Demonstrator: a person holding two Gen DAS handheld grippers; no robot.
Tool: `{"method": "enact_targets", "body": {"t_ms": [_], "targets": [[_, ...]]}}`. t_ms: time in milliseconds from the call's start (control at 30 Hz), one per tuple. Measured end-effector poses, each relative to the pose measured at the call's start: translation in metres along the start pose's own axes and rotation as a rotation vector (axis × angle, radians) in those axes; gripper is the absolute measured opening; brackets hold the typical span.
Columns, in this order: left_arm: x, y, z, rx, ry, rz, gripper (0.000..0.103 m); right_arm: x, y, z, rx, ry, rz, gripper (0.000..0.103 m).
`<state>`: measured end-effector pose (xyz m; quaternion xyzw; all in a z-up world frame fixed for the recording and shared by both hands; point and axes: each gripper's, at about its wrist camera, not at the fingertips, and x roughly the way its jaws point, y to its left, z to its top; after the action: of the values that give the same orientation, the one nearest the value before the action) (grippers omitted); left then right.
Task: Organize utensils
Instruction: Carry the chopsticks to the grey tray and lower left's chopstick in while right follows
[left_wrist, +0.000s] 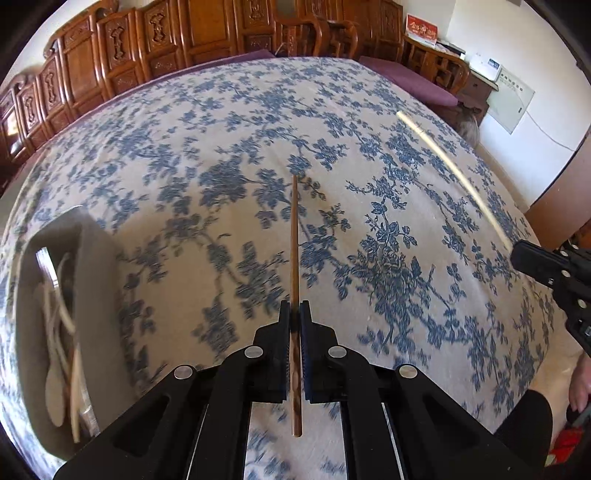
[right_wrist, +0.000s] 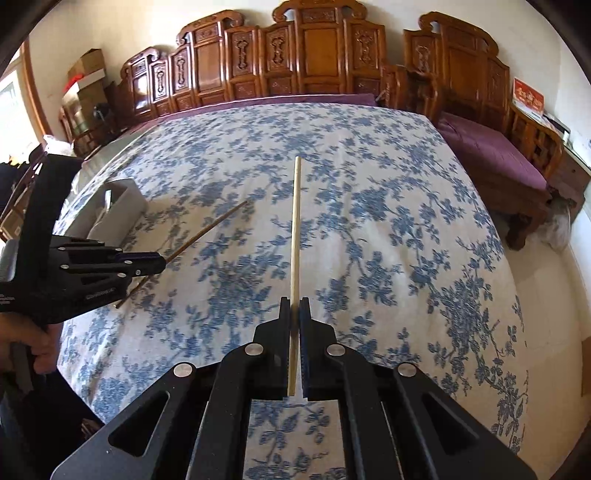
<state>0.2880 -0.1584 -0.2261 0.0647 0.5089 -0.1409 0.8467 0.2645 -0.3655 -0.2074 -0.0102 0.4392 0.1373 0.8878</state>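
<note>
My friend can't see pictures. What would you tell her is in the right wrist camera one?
The right gripper holds a pale chopstick pointing out over a blue-flowered cloth. At left, the left gripper holds a dark chopstick near a grey utensil box.

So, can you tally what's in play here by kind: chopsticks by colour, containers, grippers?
Dark brown chopstick: 1, shut in the left gripper
Pale chopstick: 1, shut in the right gripper
Grey utensil box: 1, with pale utensils inside, too blurred to count
Grippers: 2
Total: 5
</note>
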Motion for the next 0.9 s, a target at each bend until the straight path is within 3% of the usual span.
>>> {"method": "enact_targets", "body": {"t_ms": [500, 900], "targets": [[-0.064, 0.028, -0.020, 0.028, -0.100, 0.001, 0.004, -0.004, 0.065, 0.000, -0.116, -0.005, 0.042, 0.006], [-0.113, 0.082, -0.038, -0.018, -0.174, 0.005, 0.004, 0.001, 0.106, 0.006, -0.135, -0.010, 0.086, 0.005]]}}
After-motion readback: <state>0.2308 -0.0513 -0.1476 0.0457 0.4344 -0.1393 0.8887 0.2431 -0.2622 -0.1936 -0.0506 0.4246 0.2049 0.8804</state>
